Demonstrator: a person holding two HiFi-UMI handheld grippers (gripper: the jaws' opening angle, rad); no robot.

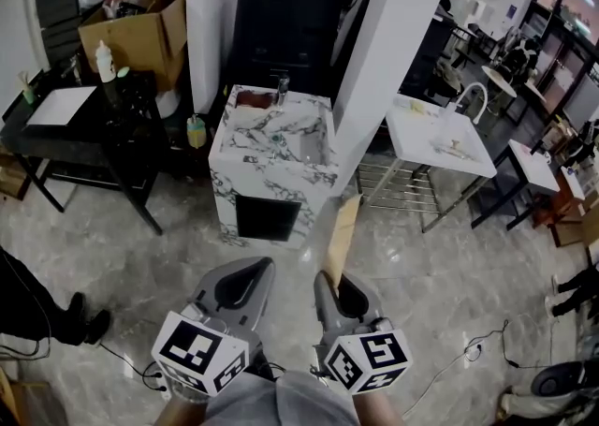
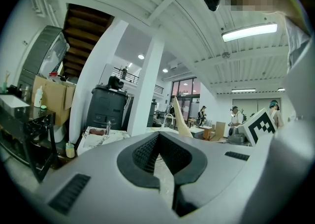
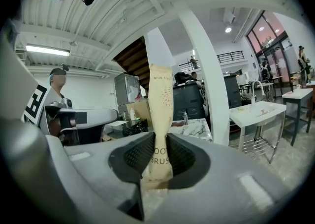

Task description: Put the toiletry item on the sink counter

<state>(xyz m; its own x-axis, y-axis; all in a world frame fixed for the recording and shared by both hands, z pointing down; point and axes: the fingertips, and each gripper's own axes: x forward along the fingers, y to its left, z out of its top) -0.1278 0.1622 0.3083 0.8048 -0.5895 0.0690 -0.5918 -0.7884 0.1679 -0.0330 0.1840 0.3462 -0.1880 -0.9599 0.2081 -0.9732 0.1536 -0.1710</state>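
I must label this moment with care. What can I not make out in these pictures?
- Right gripper view: the jaws of the right gripper cover part of the print on the beige carton; only pieces of words show.
- Every view: the closed carton hides what is inside.
- Head view: the small things in the basin of the marble sink counter are too small to name.
- Head view: the right gripper hides the carton's lower end.

Letters "OOT" over "BRUS" show on the cream pack (image 3: 160, 119) (both words partly covered); small print near its top cannot be read.
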